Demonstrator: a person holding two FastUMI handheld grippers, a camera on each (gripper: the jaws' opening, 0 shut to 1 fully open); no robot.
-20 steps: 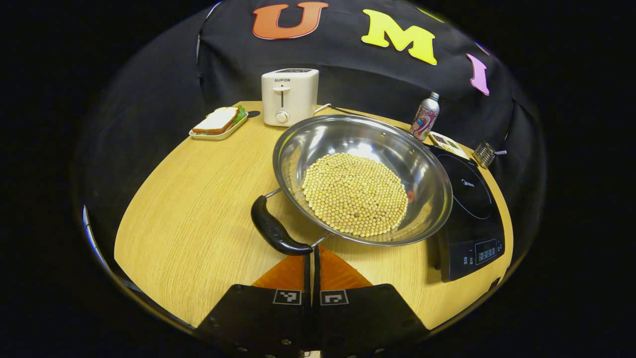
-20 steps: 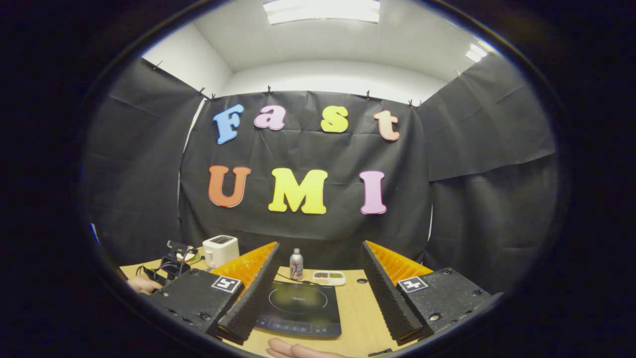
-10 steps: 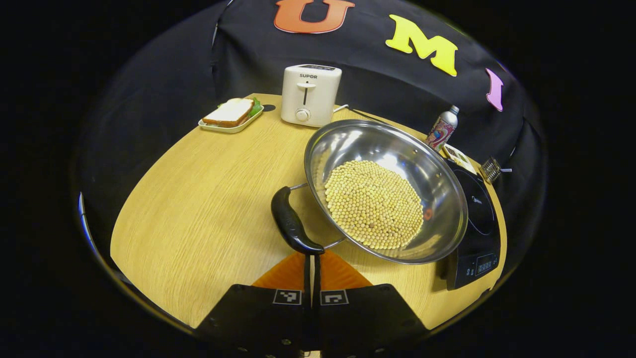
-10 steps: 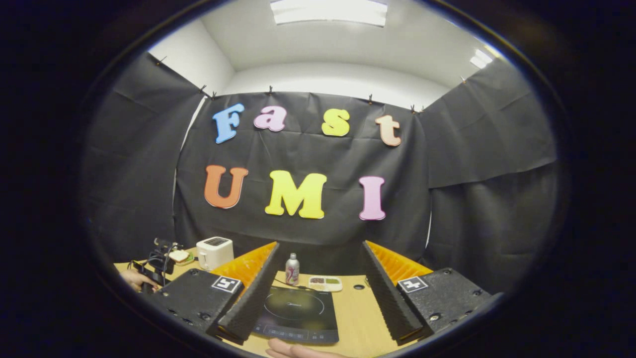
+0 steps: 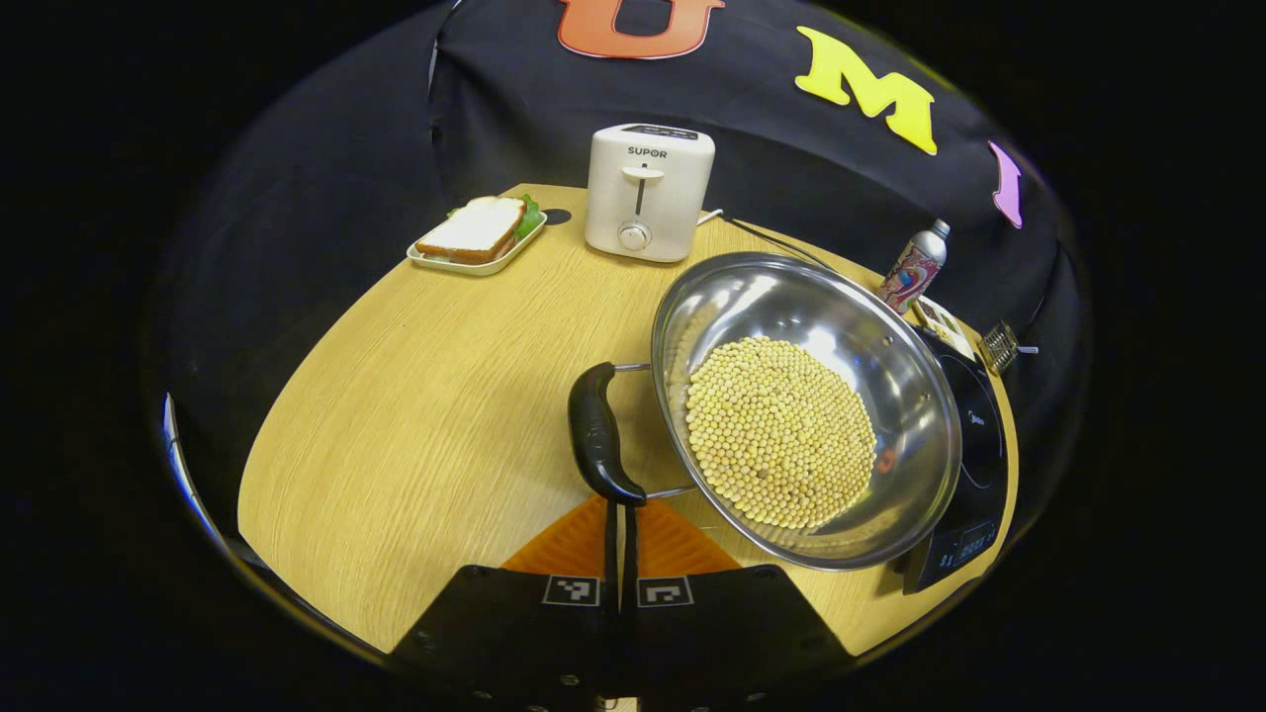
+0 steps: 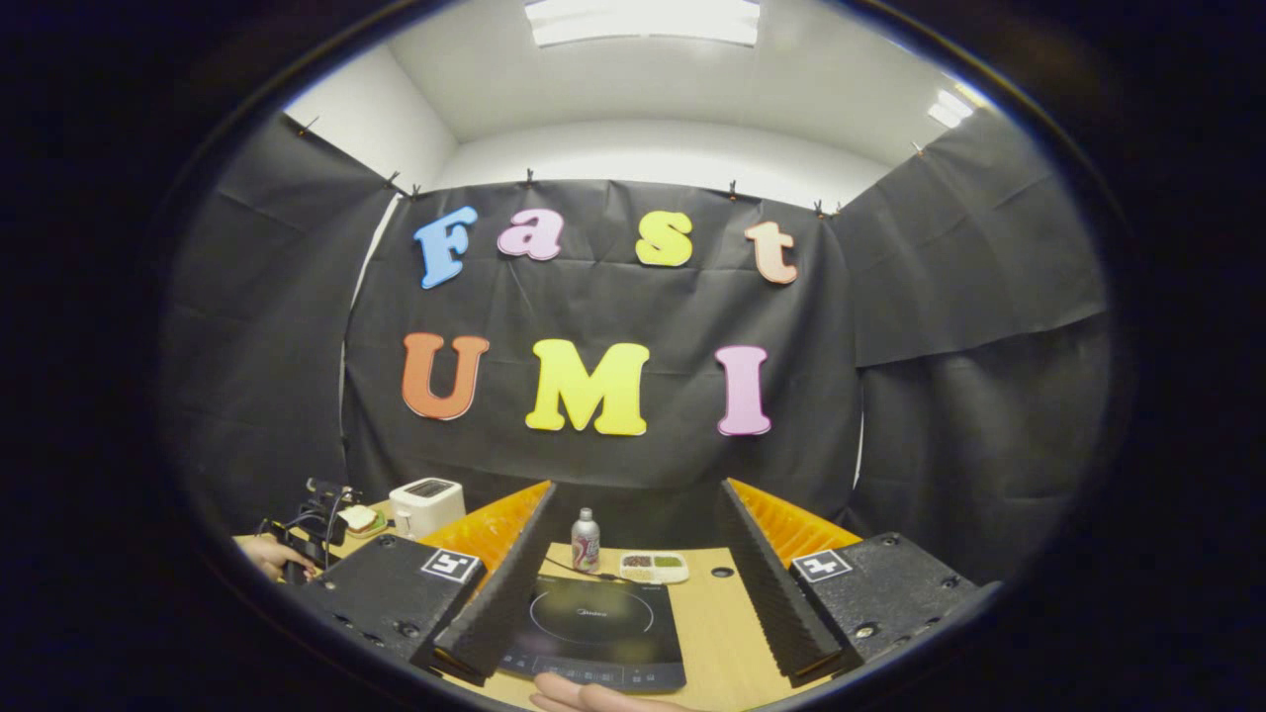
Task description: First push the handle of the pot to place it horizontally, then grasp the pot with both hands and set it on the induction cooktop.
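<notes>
one pot handle lengthwise, toward the toaster

The pot, just ahead and to the right of the left gripper's jaws, is polished metal with a mirror-bright inner wall, and its handle, touching the jaw tips, looks like glossy moulded plastic on thin wire brackets. The table beneath the jaws shows a matt wood-grain surface, and the toaster far ahead has a smooth satin plastic shell. Between the right gripper's jaws, the induction cooktop presents a glossy glass-like top, and the jaws' inner faces are ribbed.
</notes>
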